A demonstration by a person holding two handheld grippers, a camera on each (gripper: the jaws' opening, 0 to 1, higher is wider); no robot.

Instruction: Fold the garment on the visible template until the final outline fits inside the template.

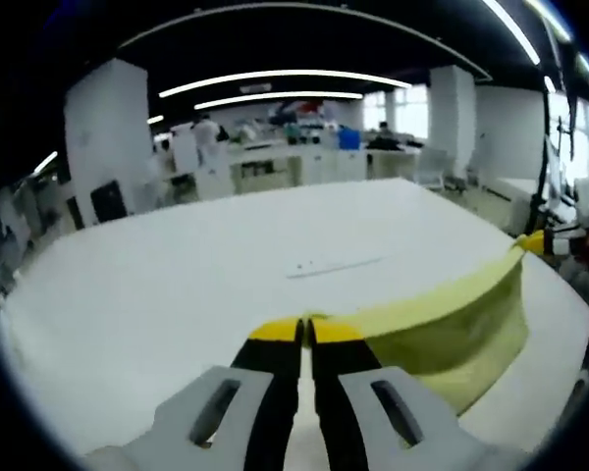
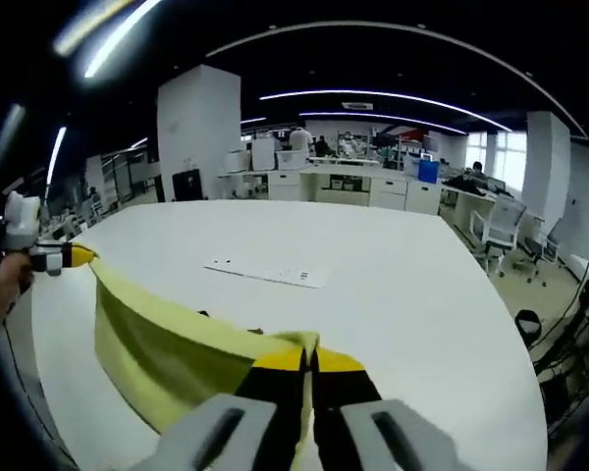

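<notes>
the soft yellow cloth garment [image 1: 452, 329] hangs stretched in the air above the wide white table [image 1: 177, 285], one top corner pinched in the closed left gripper [image 1: 305, 332], the other pinched in the closed right gripper [image 2: 307, 355]. a flat white strip [image 2: 267, 273], possibly the template, lies well apart on the table. by my reading no fold has been laid yet; nearly all the work remains.

Black claw [image 1: 306, 332] jaws (yellow-tipped) on grey mounts.
</notes>
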